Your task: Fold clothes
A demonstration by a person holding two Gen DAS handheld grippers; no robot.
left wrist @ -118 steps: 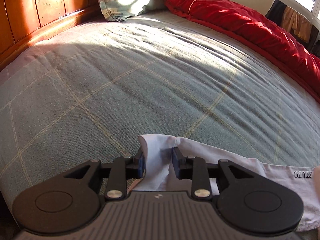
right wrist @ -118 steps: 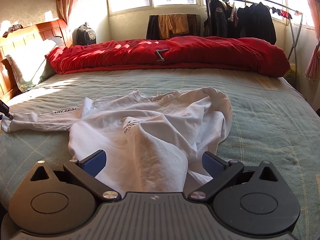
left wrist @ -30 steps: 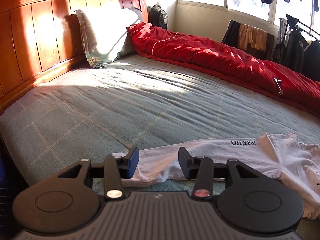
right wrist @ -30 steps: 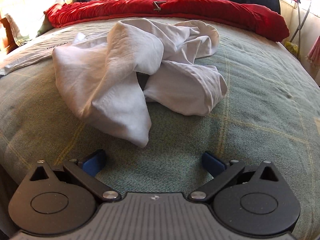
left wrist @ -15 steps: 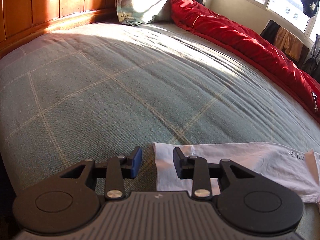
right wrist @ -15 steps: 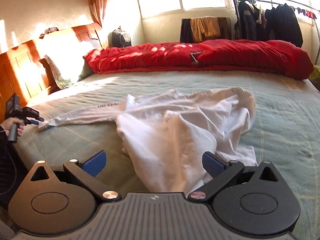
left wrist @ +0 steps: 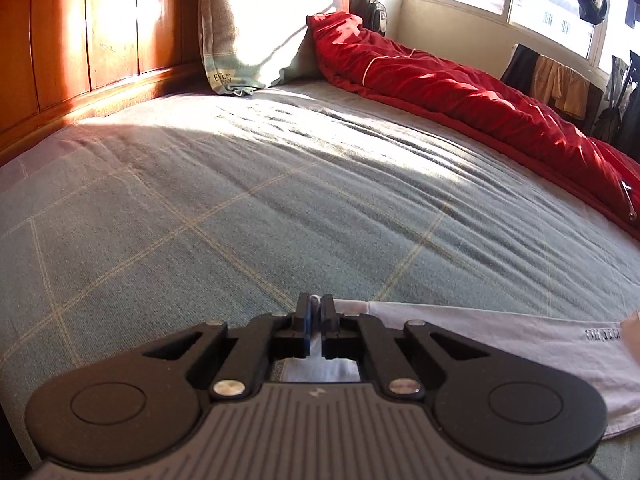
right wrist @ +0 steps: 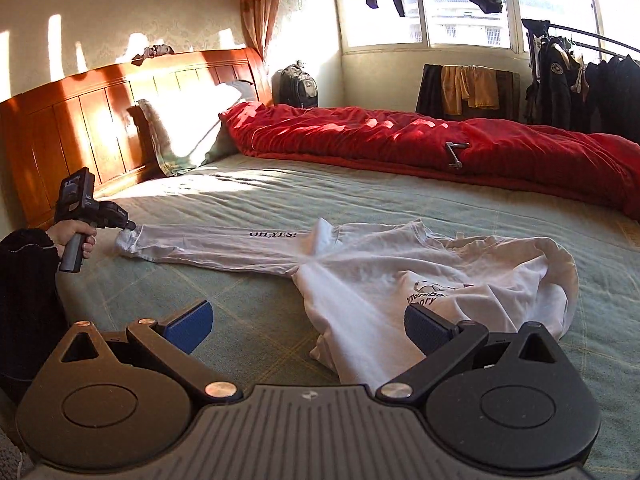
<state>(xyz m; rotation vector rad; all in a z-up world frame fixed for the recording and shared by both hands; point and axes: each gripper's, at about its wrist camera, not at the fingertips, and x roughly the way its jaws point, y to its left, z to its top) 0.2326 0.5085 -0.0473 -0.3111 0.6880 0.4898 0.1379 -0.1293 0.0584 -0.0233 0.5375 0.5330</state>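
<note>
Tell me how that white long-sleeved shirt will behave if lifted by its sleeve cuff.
The shirt lies rumpled on the bed, so it will likely droop limply. Only the left gripper pinches the cuff, so the body probably drags and bunches. It looks thin, likely light.

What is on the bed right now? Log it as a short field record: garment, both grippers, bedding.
garment: white long-sleeved shirt, crumpled on the bed, one sleeve stretched out toward the headboard side
sleeve print: OH,YES!
left gripper: has just closed, shut on the sleeve cuff
right gripper: open, holds nothing, above the shirt's near edge
bed cover: green checked sheet
red quilt: bunched along the far side
pillow: against the wooden headboard
</note>
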